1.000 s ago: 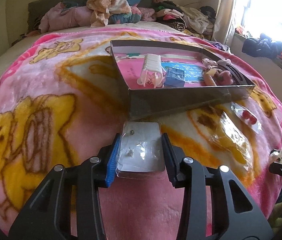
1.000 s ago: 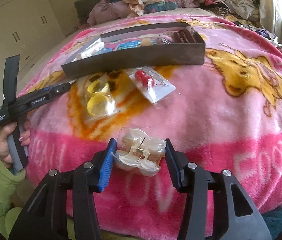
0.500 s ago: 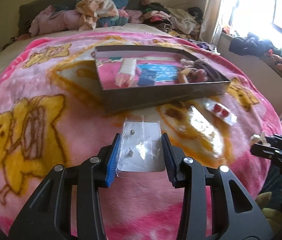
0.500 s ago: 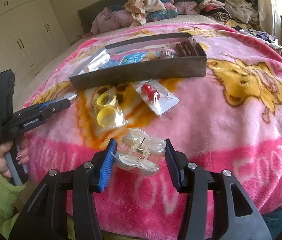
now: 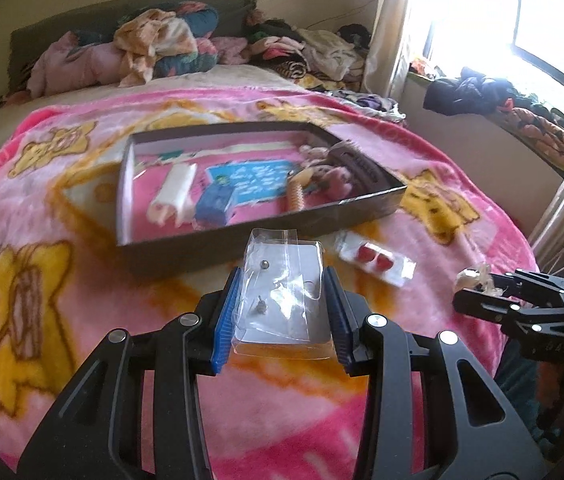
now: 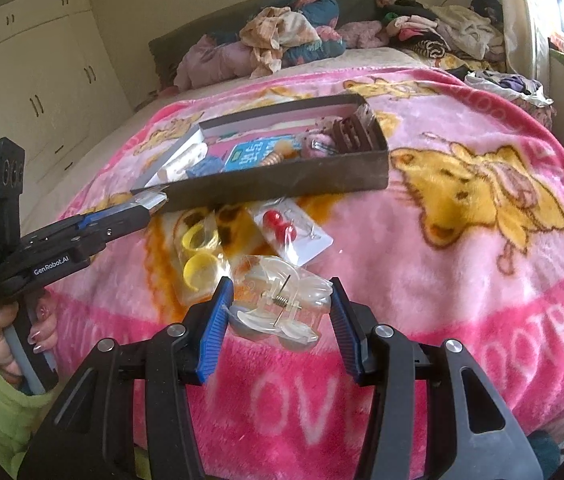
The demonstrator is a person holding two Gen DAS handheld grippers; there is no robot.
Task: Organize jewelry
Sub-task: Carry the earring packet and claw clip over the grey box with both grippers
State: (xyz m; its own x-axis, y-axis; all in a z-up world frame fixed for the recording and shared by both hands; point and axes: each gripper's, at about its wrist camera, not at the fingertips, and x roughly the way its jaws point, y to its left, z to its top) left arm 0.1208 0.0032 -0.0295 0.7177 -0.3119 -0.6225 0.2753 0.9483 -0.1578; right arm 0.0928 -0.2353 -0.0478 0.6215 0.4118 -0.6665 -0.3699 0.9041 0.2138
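My left gripper is shut on a clear plastic earring packet, held above the pink blanket just short of the dark shallow box. My right gripper is shut on a clear hair claw clip, held above the blanket's near edge. The box holds a white roll, a blue card, a dark comb and other pieces. A packet with red earrings and a bag with yellow rings lie on the blanket in front of the box. The left gripper also shows in the right wrist view, its tip by the box's near left corner.
A pile of clothes lies at the head of the bed. A window sill with clothes is to the right. White cupboards stand to the left. The blanket lies bare right of the box.
Both grippers have risen and pulled back a little, each still holding its item. The left one has swung right, so the box now sits straight ahead of it.
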